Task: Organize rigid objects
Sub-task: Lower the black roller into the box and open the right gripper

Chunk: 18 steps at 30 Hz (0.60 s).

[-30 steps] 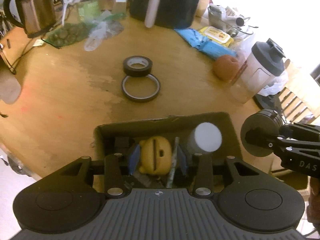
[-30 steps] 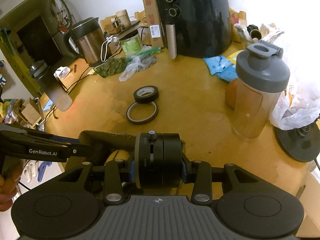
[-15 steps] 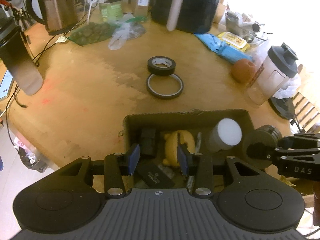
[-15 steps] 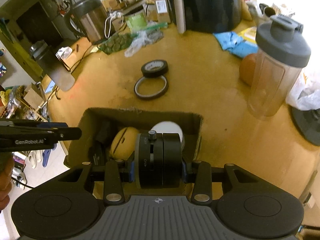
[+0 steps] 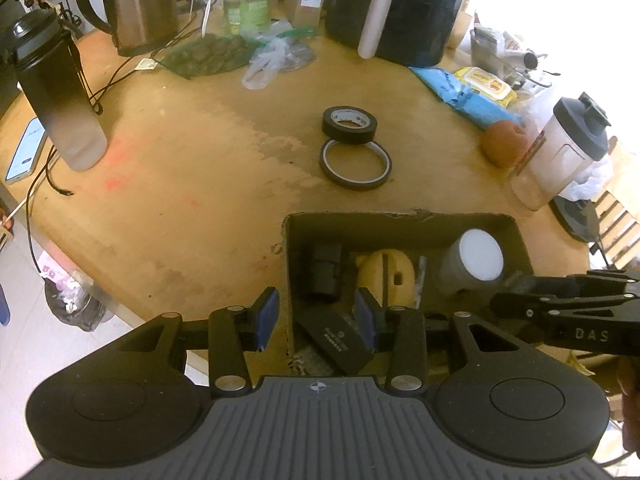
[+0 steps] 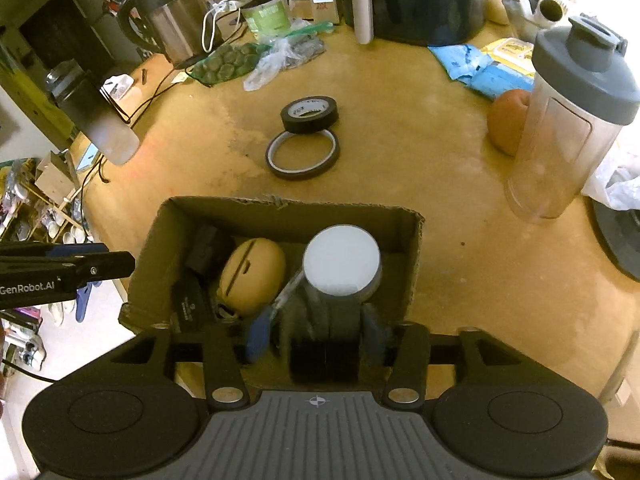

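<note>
Box [image 6: 404, 264] sits near the front edge of the table [image 5: 200, 184], open-topped, already holding a white-topped can [image 6: 341, 266], a yellow bank [image 6: 252, 276] and some small black pieces. Beyond it, well apart from the box, two tape rolls [image 5: 354, 152] lie touching each other, the thick one behind the thin ring.

A second ago the right gripper [image 6: 316, 338] carried a black disc [image 6: 324, 354] above and just short of the box, its fingers clamped on it; half a second ago it was over the opening. Now the gripper has dropped low at the near wall, and the disc appears blurred between blue pads that look spread a little wider than it. I judge it is being let go into the box, though whether the fingers have fully released I cannot tell.

The left gripper [image 5: 316, 320] has drawn back from over the box to its left wall, fingers wide and holding nothing.

So one more rigid item looks nearly stowed; the tape rolls seem the likely next picks.
</note>
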Available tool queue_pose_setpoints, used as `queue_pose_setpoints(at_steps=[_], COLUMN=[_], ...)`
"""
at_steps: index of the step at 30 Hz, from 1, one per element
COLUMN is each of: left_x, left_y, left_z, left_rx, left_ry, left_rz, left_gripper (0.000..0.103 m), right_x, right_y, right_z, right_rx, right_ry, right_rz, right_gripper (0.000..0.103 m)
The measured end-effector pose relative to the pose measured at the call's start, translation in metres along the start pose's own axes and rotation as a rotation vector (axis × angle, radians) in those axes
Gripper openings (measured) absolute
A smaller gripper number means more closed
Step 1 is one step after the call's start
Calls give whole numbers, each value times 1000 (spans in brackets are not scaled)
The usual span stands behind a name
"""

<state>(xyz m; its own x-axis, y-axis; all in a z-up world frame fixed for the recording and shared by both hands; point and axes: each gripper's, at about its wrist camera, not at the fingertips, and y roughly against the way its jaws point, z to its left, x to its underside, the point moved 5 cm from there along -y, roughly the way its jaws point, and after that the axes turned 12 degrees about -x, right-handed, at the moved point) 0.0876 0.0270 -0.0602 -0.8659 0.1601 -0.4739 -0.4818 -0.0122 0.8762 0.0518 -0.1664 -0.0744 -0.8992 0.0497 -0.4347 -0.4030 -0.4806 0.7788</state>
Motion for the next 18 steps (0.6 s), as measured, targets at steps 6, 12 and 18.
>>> queue_pose_setpoints(at_steps=[6,12,18], left_x=[-2,-6,-14], left_y=[-2,-2,-4], left_z=[1,-1,-2], left_rx=[4,14,19], left_ry=[-7,-24,-46], left_rz=[3,-6,-16], left_gripper=[41,41,41], right_x=[-5,-9,-14], right_y=[3,4,3], right_z=[4,1,-2], right_rx=[10,42,70], right_ry=[16,-5,-21], right_rz=[-33,-51,-55], right_gripper=[81,98,100])
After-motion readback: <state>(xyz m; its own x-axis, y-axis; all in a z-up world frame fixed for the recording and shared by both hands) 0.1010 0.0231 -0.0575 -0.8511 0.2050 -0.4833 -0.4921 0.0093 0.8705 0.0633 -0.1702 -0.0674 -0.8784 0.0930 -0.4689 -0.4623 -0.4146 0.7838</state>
